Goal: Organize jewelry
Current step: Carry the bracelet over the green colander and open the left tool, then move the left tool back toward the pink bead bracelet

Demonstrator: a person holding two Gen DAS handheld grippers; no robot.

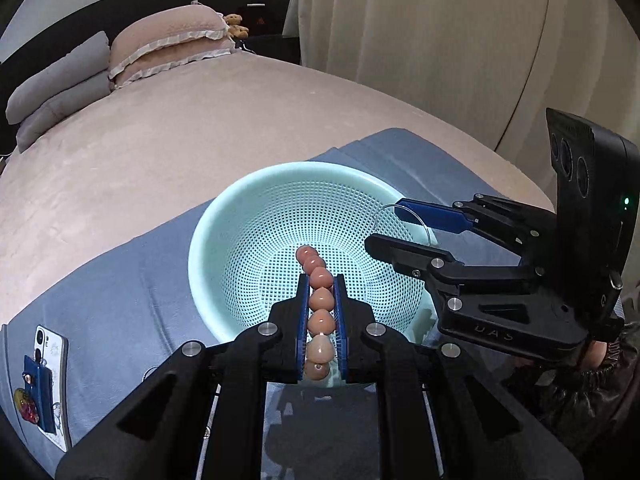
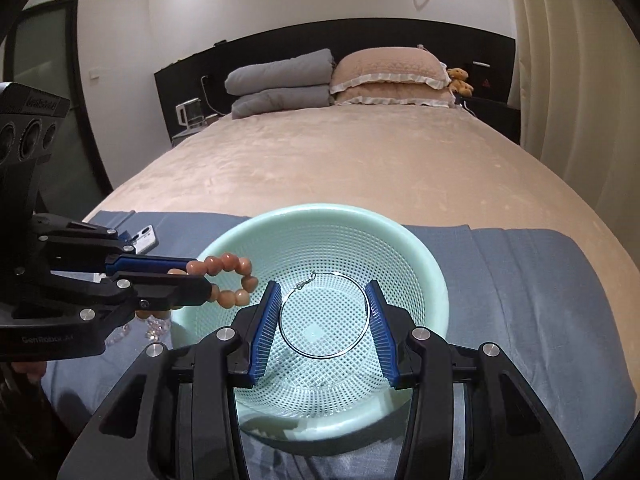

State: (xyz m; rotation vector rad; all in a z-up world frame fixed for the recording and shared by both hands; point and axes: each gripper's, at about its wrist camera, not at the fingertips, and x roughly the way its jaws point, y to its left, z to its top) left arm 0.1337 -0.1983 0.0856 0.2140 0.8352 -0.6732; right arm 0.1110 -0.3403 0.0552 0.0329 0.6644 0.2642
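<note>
A mint-green perforated basket stands on a blue cloth on the bed. My left gripper is shut on a bracelet of pink-orange beads and holds it over the basket's left rim. My right gripper hangs over the basket with a thin silver hoop spanning the space between its blue pads, which touch the hoop on both sides.
A phone lies on the blue cloth to the left. Clear crystal beads lie on the cloth by the basket's left side. Pillows and a small teddy bear lie at the bed's head. Curtains hang on the right.
</note>
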